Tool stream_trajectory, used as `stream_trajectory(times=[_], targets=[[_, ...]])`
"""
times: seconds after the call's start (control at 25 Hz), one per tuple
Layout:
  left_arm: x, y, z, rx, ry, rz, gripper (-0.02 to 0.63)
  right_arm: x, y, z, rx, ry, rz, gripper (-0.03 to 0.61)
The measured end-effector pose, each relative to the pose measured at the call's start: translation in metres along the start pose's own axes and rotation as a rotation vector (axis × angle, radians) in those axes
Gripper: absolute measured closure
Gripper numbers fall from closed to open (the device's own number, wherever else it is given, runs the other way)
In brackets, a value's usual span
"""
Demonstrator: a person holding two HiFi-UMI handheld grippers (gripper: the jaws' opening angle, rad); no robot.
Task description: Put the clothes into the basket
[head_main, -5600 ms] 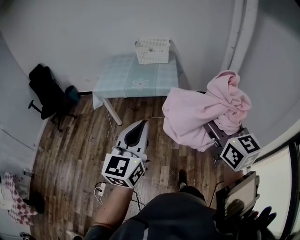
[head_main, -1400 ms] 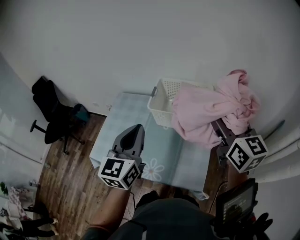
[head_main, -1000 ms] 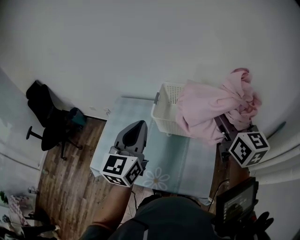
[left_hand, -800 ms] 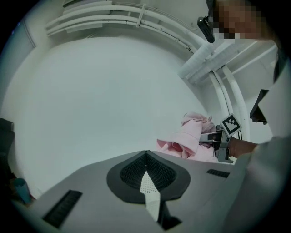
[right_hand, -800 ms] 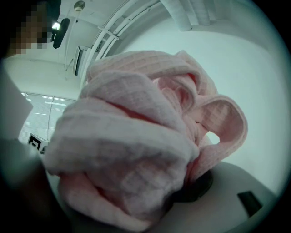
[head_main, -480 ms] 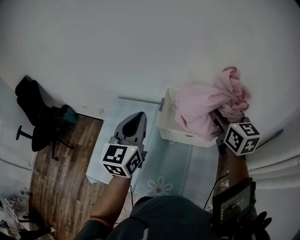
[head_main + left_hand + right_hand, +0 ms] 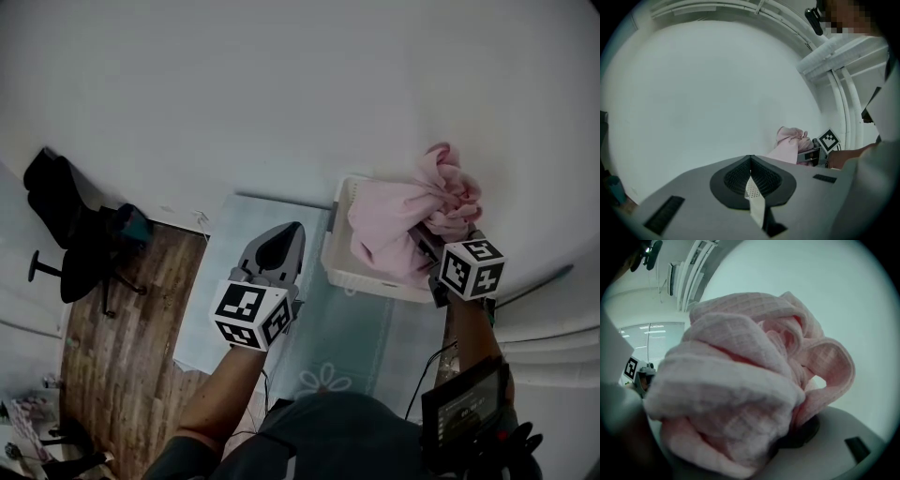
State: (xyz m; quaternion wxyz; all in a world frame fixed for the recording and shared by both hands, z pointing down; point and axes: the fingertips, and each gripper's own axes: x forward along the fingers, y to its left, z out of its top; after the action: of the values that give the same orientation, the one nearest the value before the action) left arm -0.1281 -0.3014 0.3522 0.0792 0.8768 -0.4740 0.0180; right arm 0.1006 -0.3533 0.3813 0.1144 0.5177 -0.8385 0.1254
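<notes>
The right gripper holds the pink garment in its fingers over the white basket — left gripper fingers together, empty.

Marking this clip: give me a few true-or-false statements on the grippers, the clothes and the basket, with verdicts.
1. The right gripper is closed on a pink garment. True.
2. The left gripper grips the same garment. False: its jaws are together with no cloth in them, and it hangs over the table, apart from the garment.
3. The white basket stands on the wooden floor. False: it stands on the table, at the wall end.
4. In the head view the garment covers part of the basket's opening. True.
</notes>
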Motion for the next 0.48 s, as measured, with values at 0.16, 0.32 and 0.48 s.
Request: stream_trajectory(times=[0.16, 0.32, 0.48], targets=[[0.013, 0.006, -0.008, -0.010, 0.010, -0.012, 0.604, 0.027, -0.001, -0.023, -0.022, 0.081, 0.028, 0.238], [0.023, 0.014, -0.015, -0.022, 0.018, -0.006, 0.604, 0.051, -0.005, -0.043, -0.028, 0.154, 0.046, 0.238], [0.032, 0.029, -0.023, -0.034, 0.033, 0.012, 0.604, 0.072, -0.009, -0.061, -0.041, 0.218, 0.054, 0.238]])
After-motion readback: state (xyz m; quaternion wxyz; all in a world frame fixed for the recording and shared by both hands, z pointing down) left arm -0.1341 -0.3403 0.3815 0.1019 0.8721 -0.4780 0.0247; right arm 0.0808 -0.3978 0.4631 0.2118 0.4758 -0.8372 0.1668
